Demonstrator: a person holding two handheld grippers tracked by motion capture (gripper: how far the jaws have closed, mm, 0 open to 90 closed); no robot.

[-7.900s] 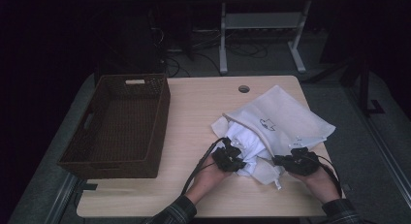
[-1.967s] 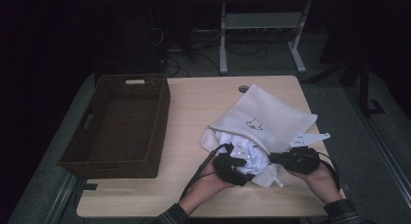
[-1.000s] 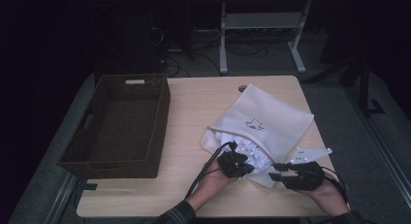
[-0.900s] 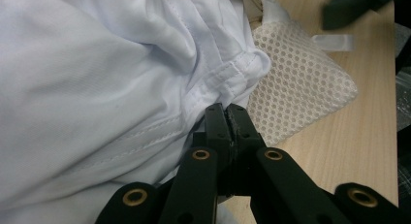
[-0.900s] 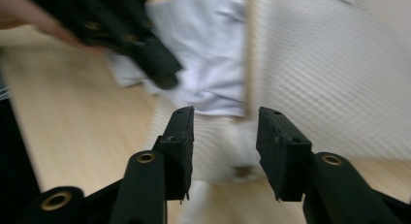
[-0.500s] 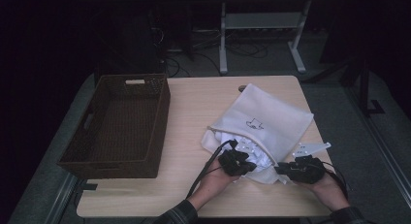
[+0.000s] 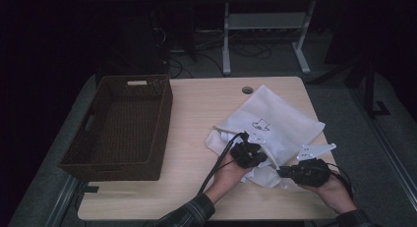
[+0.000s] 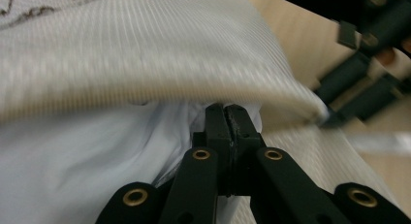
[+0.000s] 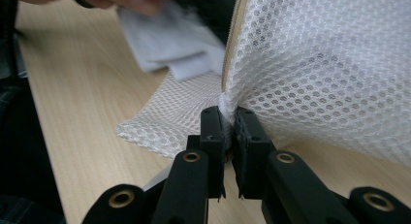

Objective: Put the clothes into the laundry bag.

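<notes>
In the right gripper view, mesh bag [image 9: 329, 64] between right tool [image 9: 229, 118] jaws

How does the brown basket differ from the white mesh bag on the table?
The basket is dark brown, woven and stiff, with upright walls; the mesh bag is white, soft and lies flat and rumpled. The basket stands apart from both grippers, while the right gripper is shut on the bag's edge. Both rest on the table.
</notes>
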